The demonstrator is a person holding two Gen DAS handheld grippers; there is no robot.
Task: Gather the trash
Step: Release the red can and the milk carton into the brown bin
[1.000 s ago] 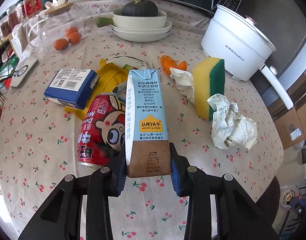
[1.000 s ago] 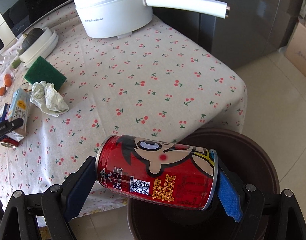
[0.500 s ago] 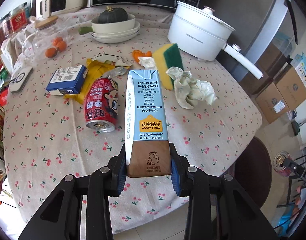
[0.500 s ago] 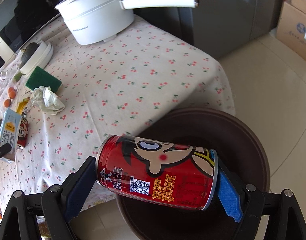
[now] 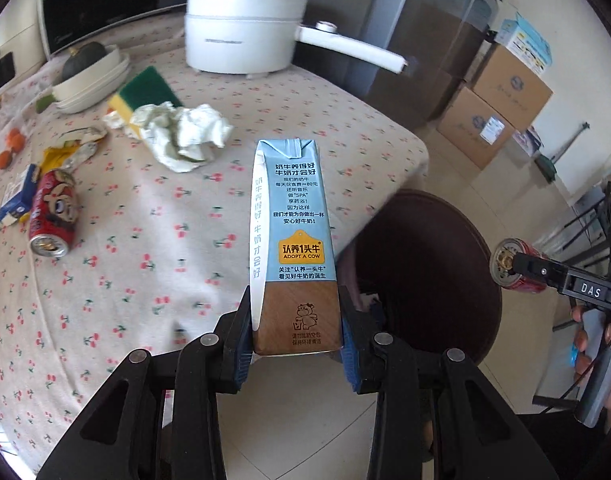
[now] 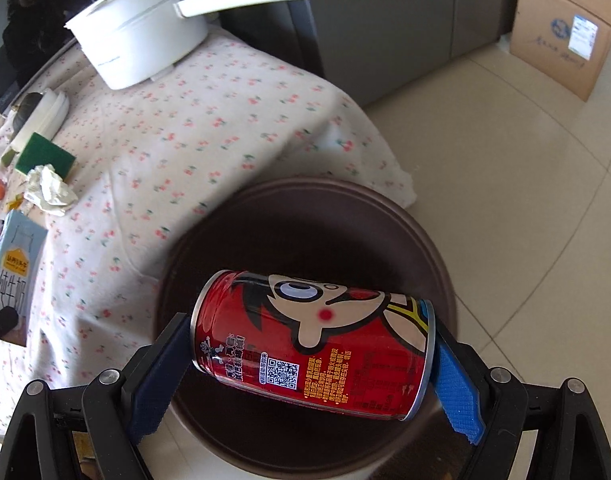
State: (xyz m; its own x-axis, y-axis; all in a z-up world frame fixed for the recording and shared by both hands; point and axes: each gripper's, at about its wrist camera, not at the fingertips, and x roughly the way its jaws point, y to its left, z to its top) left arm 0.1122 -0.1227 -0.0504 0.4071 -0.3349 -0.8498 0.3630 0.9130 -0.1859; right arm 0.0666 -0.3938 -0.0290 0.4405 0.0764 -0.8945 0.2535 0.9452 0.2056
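Left gripper (image 5: 297,354): fingers are clamping the brown base of a blue milk carton (image 5: 293,240), which is standing upright between them over the near edge of the bench (image 5: 145,264); the carton's underside is hidden. Right gripper (image 6: 305,376): fingers are gripping a red drink can (image 6: 313,340) end to end, the can lying crosswise and slightly tilted directly above the dark brown bin (image 6: 385,216) that is sitting on the tiled floor (image 6: 505,184) just beside the bench's cloth-covered corner. The bin's inside is reading only as darkness, so its contents cannot be told, and the can is covering its middle. In the left wrist view, the same can is showing at the far right edge, end-on, with a person's hand (image 5: 597,344) partly cut off by the frame. Still lying on the bench: a second red can (image 5: 51,216) on its side, crumpled white paper (image 5: 185,136), a yellow and green sponge (image 5: 145,92) partly under the paper, a blue box (image 5: 17,196) half hidden by the second can, a yellow wrapper (image 5: 65,152) hard to make out, and small orange fruits (image 5: 9,148) blurred at the left edge. A white pot (image 5: 241,32) is standing at the far side, with stacked white dishes (image 5: 89,84) holding a dark squash. Cardboard boxes (image 5: 501,108) are resting on the floor far right.
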